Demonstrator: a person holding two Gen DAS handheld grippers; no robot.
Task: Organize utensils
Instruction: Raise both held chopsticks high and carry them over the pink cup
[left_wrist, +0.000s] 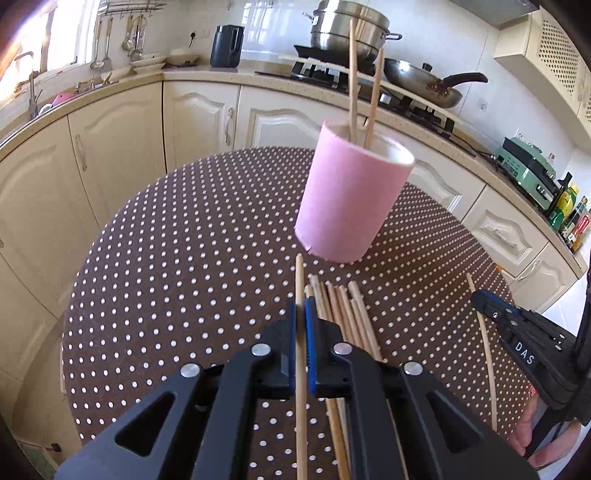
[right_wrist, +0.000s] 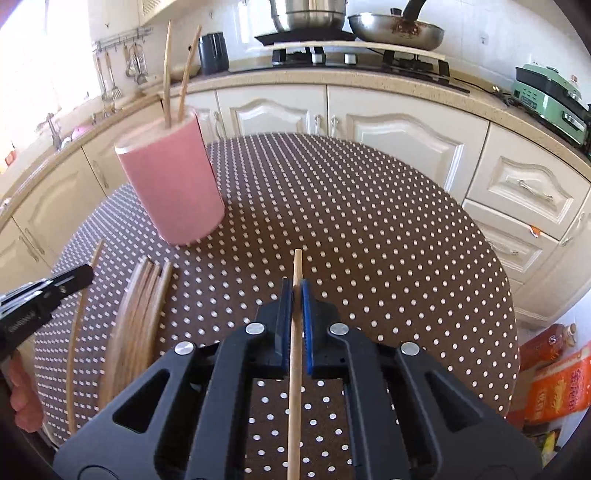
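Wooden chopstick (left_wrist: 300, 354) clamped in left gripper (left_wrist: 300, 314); second chopstick (right_wrist: 294, 339) clamped in right gripper (right_wrist: 294, 295). Pink holder (left_wrist: 351, 199) upright on dotted table (left_wrist: 184, 258), two sticks inside.

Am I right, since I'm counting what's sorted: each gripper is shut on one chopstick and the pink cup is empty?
Not quite. The pink cup already holds two chopsticks, as the left wrist view shows. The rest stands: the left gripper and right gripper are each shut on one chopstick.
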